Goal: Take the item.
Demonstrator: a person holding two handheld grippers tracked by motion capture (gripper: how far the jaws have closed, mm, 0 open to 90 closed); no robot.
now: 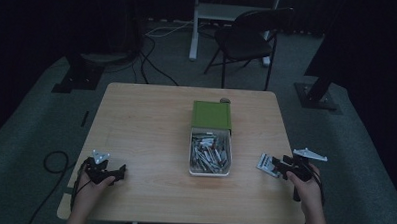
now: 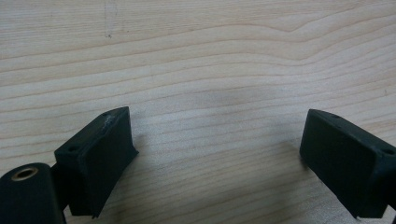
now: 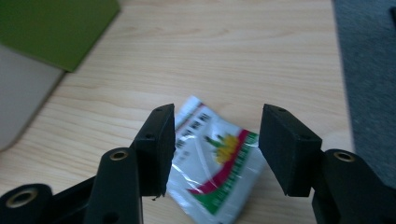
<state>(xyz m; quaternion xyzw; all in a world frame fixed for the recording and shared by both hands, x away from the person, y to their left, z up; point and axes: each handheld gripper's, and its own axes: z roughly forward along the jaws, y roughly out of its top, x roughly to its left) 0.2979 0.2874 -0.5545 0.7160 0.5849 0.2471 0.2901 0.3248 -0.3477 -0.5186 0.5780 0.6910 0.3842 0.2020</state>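
A small white sachet (image 1: 266,163) with red, green and yellow print lies flat near the table's right edge. My right gripper (image 1: 280,165) hovers just at it, open; in the right gripper view the sachet (image 3: 219,177) rests on the wood between and below the two black pads (image 3: 156,149), and neither pad presses on it. My left gripper (image 1: 118,173) sits at the table's front left, open, with bare wood (image 2: 210,70) between its jaws (image 2: 215,130).
A white tray (image 1: 191,157) holding several silvery sachets stands mid-table, with a green lid (image 1: 211,115) just behind it. A small round object (image 1: 225,100) lies at the far edge. Beyond the table are a folding chair (image 1: 244,38) and floor cables (image 1: 153,65).
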